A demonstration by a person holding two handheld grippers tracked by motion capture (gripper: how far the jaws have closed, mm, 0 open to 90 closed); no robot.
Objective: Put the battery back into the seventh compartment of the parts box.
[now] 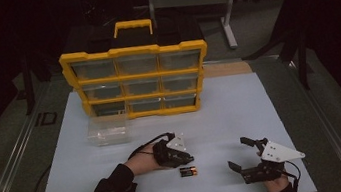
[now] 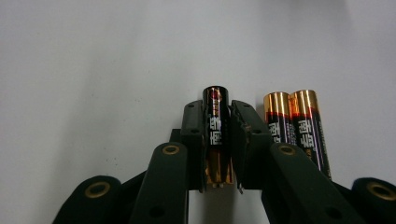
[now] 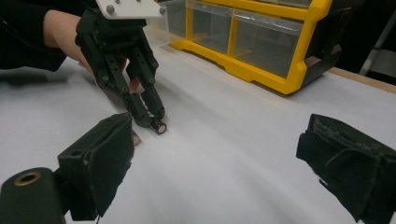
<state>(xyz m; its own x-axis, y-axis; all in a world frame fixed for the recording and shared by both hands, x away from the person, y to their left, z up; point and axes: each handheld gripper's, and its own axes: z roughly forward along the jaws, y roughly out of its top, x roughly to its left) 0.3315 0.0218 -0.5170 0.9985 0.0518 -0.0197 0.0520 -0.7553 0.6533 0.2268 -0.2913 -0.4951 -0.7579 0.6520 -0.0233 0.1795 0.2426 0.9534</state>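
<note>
Left gripper point(image 2: 217, 140) has its jaws clamped on one battery point(image 2: 215, 116), near the mat point(image 1: 241, 111), with two more batteries point(image 2: 299, 128) touching just right. Right gripper point(image 1: 249, 154) sits wide open by the near-right edge, with bare mat between the two.

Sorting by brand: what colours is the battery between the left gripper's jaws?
Black and copper-gold battery, clearest in the left gripper view.

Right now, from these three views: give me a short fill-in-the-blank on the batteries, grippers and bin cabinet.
1. The left gripper has its jaws around ____ black-and-gold battery.
2. Beside it on the white table sheet, ____ more black-and-gold batteries lie side by side.
3. The right gripper stands ____, with nothing between its jaws.
4. The clear-drawer cabinet has a ____ plastic frame.

Missing words: one; two; open; yellow
</note>
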